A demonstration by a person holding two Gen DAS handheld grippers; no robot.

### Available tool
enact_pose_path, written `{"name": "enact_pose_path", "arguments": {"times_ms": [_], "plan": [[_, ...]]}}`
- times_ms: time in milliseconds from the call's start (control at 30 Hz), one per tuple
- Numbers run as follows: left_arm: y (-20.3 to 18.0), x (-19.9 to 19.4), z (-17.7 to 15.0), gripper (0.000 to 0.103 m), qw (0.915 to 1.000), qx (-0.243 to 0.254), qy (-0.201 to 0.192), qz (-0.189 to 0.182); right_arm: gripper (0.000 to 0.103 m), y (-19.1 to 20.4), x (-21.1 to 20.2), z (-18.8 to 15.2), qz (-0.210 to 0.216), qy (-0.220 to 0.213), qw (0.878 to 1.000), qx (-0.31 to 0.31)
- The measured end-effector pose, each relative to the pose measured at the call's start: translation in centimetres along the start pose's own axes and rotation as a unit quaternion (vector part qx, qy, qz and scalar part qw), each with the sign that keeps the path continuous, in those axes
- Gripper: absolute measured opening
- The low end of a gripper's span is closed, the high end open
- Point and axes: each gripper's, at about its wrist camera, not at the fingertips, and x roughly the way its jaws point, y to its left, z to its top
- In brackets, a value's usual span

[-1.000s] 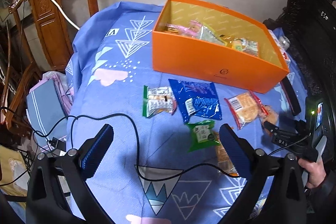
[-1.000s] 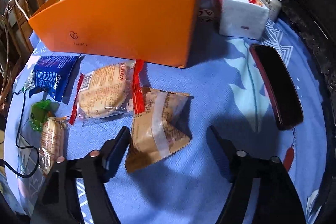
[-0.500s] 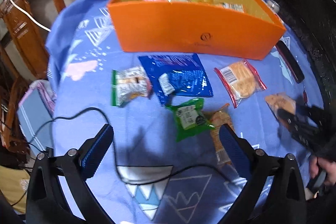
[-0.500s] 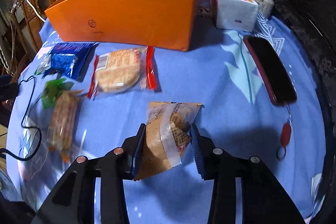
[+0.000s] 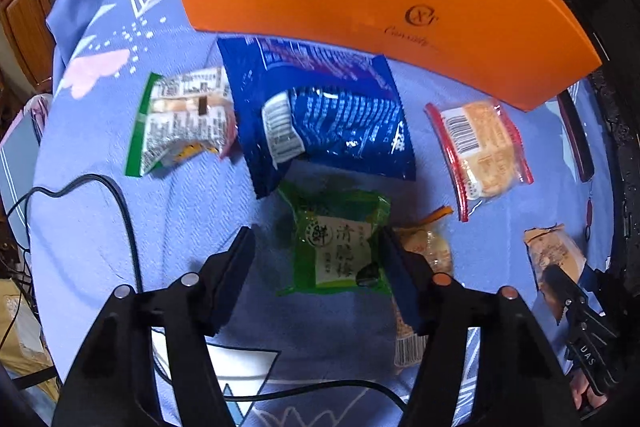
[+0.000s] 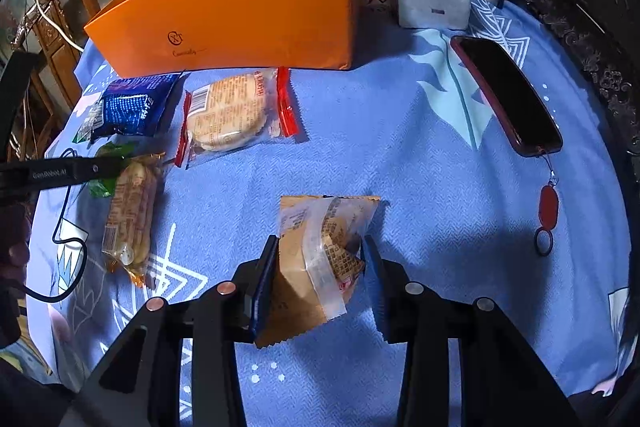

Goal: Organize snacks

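Orange box, 6 snacks: right tool grips 1 tan packet; left tool closing, unclenched, around green packet.

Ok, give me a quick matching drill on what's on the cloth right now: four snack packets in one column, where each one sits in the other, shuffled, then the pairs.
Things:
1. green packet
2. tan packet
3. blue packet
4. red-edged clear packet

Places:
A. lying just in front of the orange box, beside the blue one
B. between the fingers of the left gripper, whose jaws have just been closing
C. clamped in the right gripper
D. partly overlapping the green packet's top edge

Pairs: 1-B, 2-C, 3-D, 4-A
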Motion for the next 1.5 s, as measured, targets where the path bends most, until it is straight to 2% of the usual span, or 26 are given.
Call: {"name": "enact_pose_path", "arguments": {"times_ms": [67,133,300,567,900,1067,1100,1133,1233,1300,1333,1367,1433,1500], "plan": [[-0.1,0.5,0.1,0.062,1.0000,0.005,0.002,0.001,0.041,0.1,0.1,0.0,0.000,0.001,1.000,0.000],[-0.7,0.7,0.1,0.051,0.9998,0.019,-0.005,0.008,0.041,0.1,0.2,0.0,0.000,0.003,1.000,-0.001],[-1.0,0.8,0.1,0.040,0.9996,0.025,-0.013,0.008,0.041,0.1,0.3,0.1,-0.001,0.001,1.000,-0.002],[0.2,-0.5,-0.5,0.039,0.9991,0.035,-0.022,0.009,0.040,0.3,-0.5,0.3,-0.003,-0.011,1.000,-0.006],[0.0,-3.8,-1.2,0.038,0.9967,0.052,-0.061,0.013,0.040,0.9,-2.6,1.0,-0.006,-0.037,0.999,-0.005],[0.2,-6.7,-1.2,0.038,0.9945,0.050,-0.093,-0.002,0.035,1.2,-4.3,1.9,-0.002,-0.058,0.998,-0.002],[0.3,-7.2,-1.1,0.038,0.9938,0.048,-0.100,-0.005,0.031,1.3,-4.8,2.1,-0.001,-0.066,0.998,-0.003],[0.4,-7.9,-1.0,0.038,0.9930,0.047,-0.108,-0.008,0.020,1.4,-5.4,2.4,0.001,-0.077,0.997,-0.007],[0.7,-9.3,-0.6,0.038,0.9909,0.048,-0.125,-0.009,0.019,1.8,-5.6,3.2,-0.006,-0.081,0.996,-0.021],[1.0,-9.7,-0.4,0.038,0.9903,0.047,-0.130,-0.009,0.019,1.3,-5.2,3.3,-0.004,-0.075,0.997,-0.007],[1.1,-9.7,-0.4,0.038,0.9903,0.046,-0.130,-0.009,0.021,0.8,-5.1,3.2,-0.001,-0.071,0.997,0.008],[1.3,-9.7,-0.3,0.038,0.9905,0.045,-0.130,-0.009,0.038,0.0,-4.9,3.0,0.010,-0.065,0.997,0.030],[1.6,-9.4,-0.5,0.038,0.9912,0.040,-0.126,-0.012,0.064,-1.5,-4.2,2.6,0.029,-0.046,0.996,0.077],[1.7,-8.9,-0.7,0.038,0.9922,0.039,-0.118,-0.012,0.064,-1.9,-3.2,2.3,0.046,-0.027,0.994,0.097]]}}
